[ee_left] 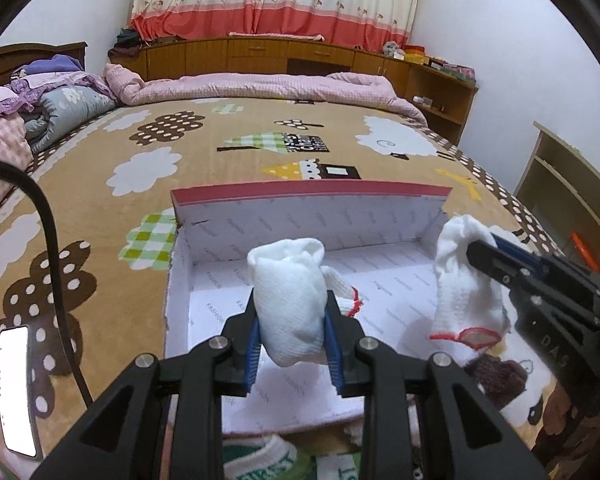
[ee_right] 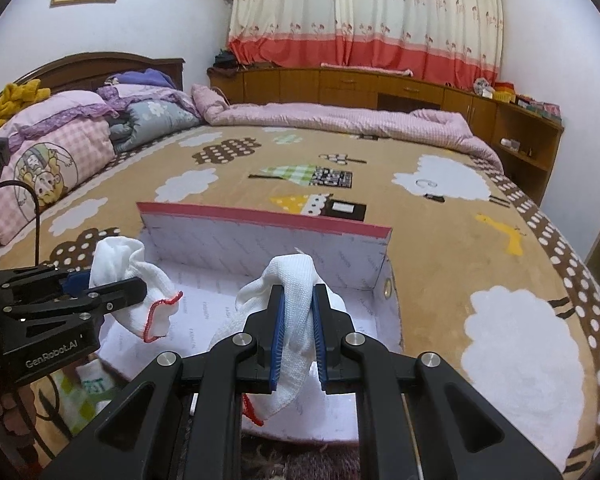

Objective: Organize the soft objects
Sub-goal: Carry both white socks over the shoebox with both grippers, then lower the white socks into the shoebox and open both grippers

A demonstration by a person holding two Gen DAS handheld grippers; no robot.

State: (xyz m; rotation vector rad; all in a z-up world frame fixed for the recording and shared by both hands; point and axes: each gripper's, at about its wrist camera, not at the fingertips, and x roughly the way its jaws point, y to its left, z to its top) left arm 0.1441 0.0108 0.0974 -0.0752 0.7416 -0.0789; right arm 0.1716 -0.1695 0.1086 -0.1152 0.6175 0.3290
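An open cardboard box (ee_left: 308,220) with a white printed lining and a red rim lies on the bed; it also shows in the right wrist view (ee_right: 260,240). My left gripper (ee_left: 290,312) is shut on a white sock (ee_left: 288,304) with red trim, held above the box floor. My right gripper (ee_right: 298,316) is shut on a second white sock (ee_right: 296,320) with red trim, held over the box's right part. The right gripper (ee_left: 488,252) and its sock (ee_left: 464,280) show in the left wrist view. The left gripper (ee_right: 112,280) and its sock (ee_right: 140,280) show in the right wrist view.
A brown bedspread (ee_right: 460,260) with cloud and tree patterns covers the bed. White-and-green socks (ee_left: 268,460) lie at the box's near edge, and a brown furry item (ee_left: 496,380) lies near the right. Pillows and folded quilts (ee_right: 68,148) are at the headboard. Wooden cabinets (ee_right: 380,88) line the far wall.
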